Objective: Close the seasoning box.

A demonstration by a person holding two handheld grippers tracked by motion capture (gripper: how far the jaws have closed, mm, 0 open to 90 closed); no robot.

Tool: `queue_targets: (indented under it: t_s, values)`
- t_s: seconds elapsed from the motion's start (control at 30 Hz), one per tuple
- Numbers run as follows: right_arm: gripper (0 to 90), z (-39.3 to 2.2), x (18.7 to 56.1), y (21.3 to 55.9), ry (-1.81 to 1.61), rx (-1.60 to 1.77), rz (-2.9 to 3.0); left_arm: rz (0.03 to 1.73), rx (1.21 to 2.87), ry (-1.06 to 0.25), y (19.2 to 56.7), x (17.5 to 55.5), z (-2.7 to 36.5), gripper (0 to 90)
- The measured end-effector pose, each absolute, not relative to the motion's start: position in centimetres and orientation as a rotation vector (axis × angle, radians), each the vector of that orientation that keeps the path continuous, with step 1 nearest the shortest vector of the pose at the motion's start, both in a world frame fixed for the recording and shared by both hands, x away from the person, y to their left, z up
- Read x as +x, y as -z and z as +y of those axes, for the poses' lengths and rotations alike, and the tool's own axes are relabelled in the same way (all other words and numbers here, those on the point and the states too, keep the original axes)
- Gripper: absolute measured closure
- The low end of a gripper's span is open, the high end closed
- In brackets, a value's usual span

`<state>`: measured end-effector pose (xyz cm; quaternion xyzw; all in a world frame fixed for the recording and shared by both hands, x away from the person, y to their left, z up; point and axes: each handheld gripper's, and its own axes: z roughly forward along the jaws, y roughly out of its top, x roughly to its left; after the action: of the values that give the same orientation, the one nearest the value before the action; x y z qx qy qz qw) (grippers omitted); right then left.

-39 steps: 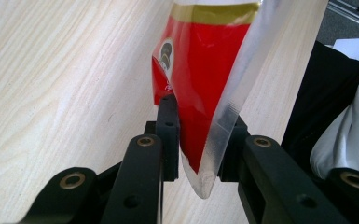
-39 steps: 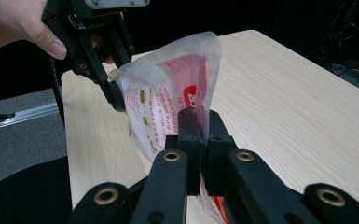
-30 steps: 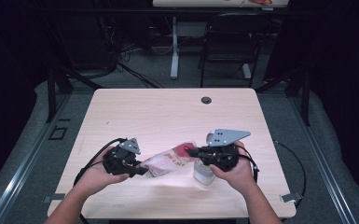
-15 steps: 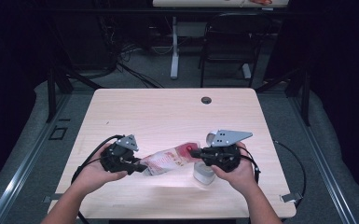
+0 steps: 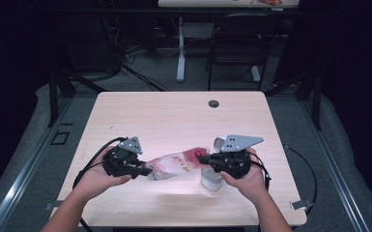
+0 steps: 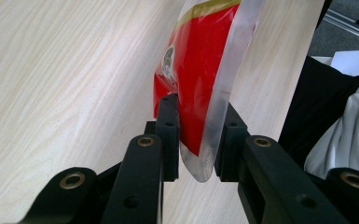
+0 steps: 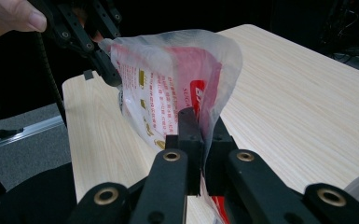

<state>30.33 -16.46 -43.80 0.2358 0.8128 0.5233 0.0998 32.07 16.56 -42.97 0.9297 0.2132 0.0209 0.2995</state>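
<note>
the left gripper [image 5: 142, 170] and right gripper [image 5: 204, 158] each pinch 1 end of the bag [image 5: 174, 164], now lifted a bit higher off the table [image 5: 174, 116].

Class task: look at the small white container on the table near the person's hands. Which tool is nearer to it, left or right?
Right. The right tool hovers just above the white container, gripping the red-and-clear pouch. The left tool holds the pouch's other end, farther left.

In the high view the left gripper [image 5: 142, 170] has slid a little toward the lower left of the frame, and the red-and-clear plastic pouch [image 5: 174, 164] it shares with the right gripper [image 5: 204, 158] now stretches longer and flatter across the middle.
</note>
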Motion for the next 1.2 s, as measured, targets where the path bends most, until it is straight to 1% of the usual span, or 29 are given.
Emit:
queue_targets:
  t_s: [1.2]
  values:
    - [88.2, -17.8, 30.3, 44.2, -1.575, 0.749, 2.388, 0.543, 2.419, -0.103, 40.1, 32.4, 16.2, 75.9]
